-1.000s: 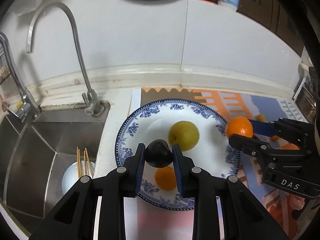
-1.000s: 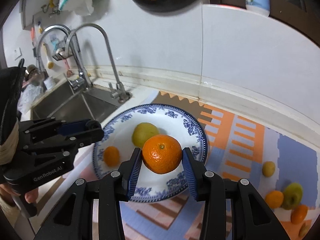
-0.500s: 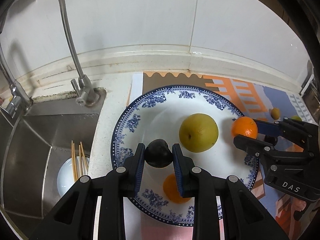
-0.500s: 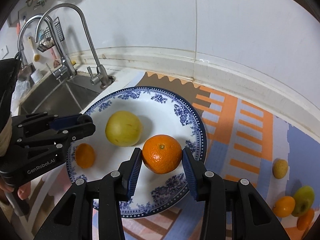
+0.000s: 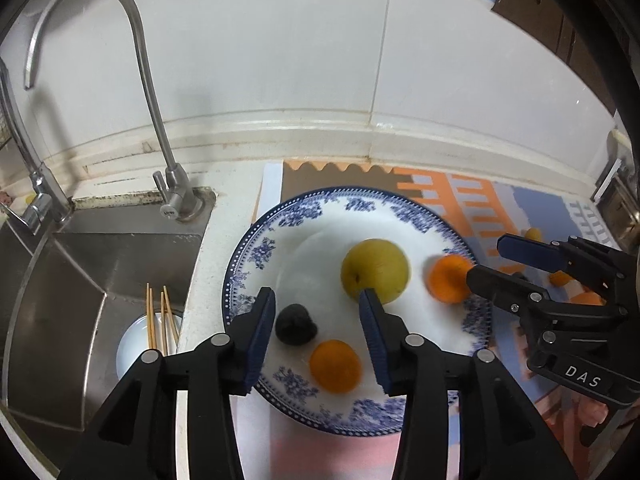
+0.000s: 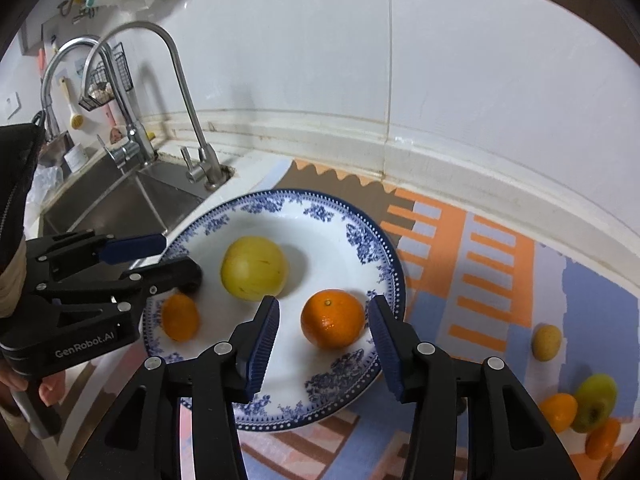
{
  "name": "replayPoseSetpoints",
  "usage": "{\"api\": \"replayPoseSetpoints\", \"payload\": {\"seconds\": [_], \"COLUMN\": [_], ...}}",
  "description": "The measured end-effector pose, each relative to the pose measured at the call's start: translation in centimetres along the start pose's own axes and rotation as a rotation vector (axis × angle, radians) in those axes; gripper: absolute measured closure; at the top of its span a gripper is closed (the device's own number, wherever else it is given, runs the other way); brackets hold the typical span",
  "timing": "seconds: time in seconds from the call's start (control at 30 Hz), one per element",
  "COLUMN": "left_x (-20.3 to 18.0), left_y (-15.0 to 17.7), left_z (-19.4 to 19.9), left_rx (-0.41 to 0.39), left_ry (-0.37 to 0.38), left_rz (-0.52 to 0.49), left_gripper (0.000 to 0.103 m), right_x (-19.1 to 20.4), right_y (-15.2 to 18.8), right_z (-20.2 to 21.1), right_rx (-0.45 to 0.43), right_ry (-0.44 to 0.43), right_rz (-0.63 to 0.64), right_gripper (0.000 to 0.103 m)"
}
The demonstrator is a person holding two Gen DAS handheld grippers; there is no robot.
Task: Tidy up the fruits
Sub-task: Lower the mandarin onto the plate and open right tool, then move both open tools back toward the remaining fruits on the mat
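Both tools stand wide open over the blue-and-white plate (image 6: 384,264) and grip nothing. The left tool (image 5: 316,320) has the dark plum (image 5: 296,325) lying on the plate just inside its left finger, and the right tool (image 6: 322,322) brackets the orange (image 6: 333,319), also on the plate. The loose fruits (image 6: 576,404) still to gather lie on the surface mat well off to the right, so the right tool is judged nearer for the next pick.
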State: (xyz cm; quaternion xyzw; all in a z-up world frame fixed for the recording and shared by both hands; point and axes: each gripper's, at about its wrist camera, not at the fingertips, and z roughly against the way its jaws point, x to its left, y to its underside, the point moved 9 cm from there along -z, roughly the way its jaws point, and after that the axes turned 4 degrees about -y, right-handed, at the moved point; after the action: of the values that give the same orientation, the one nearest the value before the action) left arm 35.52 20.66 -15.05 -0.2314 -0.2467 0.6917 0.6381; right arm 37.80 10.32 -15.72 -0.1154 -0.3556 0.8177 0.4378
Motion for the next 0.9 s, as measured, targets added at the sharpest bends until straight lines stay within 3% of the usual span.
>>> {"api": "replayPoseSetpoints", "payload": {"seconds": [0.37,0.5,0.9], "left_x": [-2.6,-4.2,-9.4], "left_y": [-1.2,-1.5,-1.3], "left_z": [6.1,8.0,11.0], "left_rx": [-0.112,-0.152,-0.221], "left_ry": [0.004,0.022,0.085], "left_rz": [-0.015,-0.028,-0.081], "left_gripper": [0.049,0.044,0.032], "right_x": [0.0,-0.7,-3.9], "right_y": [-0.6,-0.3,1.7], "right_z": [6.3,8.7,14.8], "right_rx": [-0.122,-0.160,-0.232], "right_ry": [0.024,0.042,0.132], "right_rz": [-0.004,-0.027,-0.097], "right_gripper": [0.048,0.040,0.034]}}
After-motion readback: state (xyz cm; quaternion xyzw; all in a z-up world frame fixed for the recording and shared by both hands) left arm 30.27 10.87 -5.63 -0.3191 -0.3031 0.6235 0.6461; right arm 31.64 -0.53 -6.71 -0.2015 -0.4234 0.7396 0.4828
